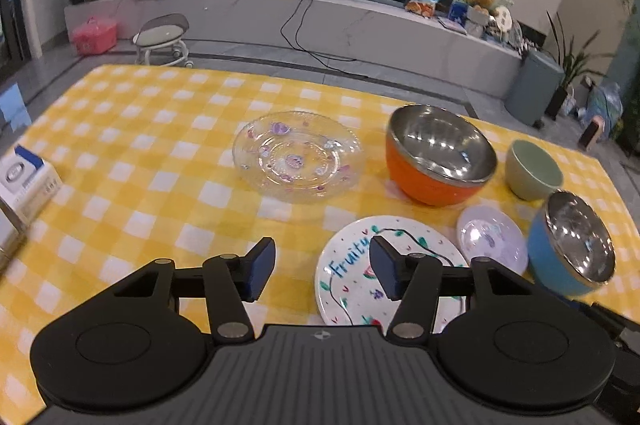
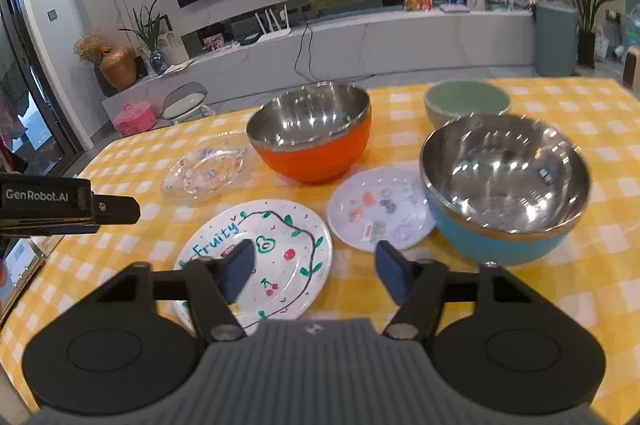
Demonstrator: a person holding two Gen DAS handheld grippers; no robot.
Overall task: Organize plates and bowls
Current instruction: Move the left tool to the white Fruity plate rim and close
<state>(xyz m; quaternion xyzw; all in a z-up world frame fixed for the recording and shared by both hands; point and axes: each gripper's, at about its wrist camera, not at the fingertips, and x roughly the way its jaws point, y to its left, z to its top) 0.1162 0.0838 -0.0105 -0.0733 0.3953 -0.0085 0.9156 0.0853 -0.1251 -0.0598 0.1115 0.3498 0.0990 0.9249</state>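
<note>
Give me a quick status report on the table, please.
Left gripper and right gripper open, empty. Three plates, three bowls loose on checked cloth, nothing stacked. Fruity plate nearest; blue bowl crowds small plate.

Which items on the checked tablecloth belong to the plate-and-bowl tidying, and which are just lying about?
Job items: clear glass plate, "Fruity" plate, small sticker plate, orange steel bowl, blue steel bowl, green ceramic bowl.

Lying about: white and blue box at the table edge; pink case and stool on the floor.
</note>
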